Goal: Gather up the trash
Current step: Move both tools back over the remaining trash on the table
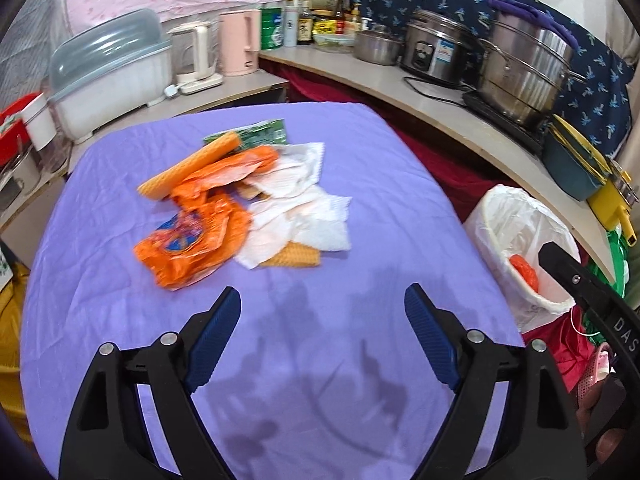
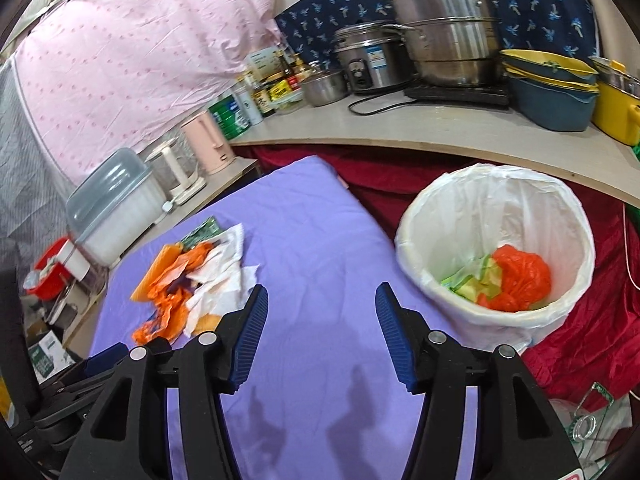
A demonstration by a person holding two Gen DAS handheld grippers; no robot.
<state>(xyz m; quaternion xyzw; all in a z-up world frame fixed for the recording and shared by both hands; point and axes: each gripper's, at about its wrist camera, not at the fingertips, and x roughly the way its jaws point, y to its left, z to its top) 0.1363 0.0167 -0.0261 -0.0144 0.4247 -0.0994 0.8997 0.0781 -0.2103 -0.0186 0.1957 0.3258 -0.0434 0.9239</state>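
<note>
Trash lies heaped on the purple-covered bench (image 1: 360, 208) in the left wrist view: an orange plastic bag (image 1: 192, 240), crumpled white paper towels (image 1: 304, 204), an orange waffle-textured roll (image 1: 188, 164), a second piece of the same orange material (image 1: 290, 258) poking out under the towels, and a green wrapper (image 1: 260, 132) at the far side. The left tongs (image 1: 322, 312) hang wide apart above bare cloth, near the pile but not touching it, holding nothing. Off the bench's right edge stands a bin with a white liner (image 1: 516, 248) — a black arm of the other tool crosses in front of it.

From the right wrist view, the right tongs (image 2: 322, 312) are spread wide as well, empty, over the purple cloth between the heap and the bin (image 2: 492, 240). The bin sits just beside the bench edge on red fabric (image 2: 600, 300); inside it lie a crumpled orange-red bag (image 2: 520, 276) and a green-yellow wrapper (image 2: 472, 280). The pile (image 2: 200, 280) lies to the left of the tongs.
</note>
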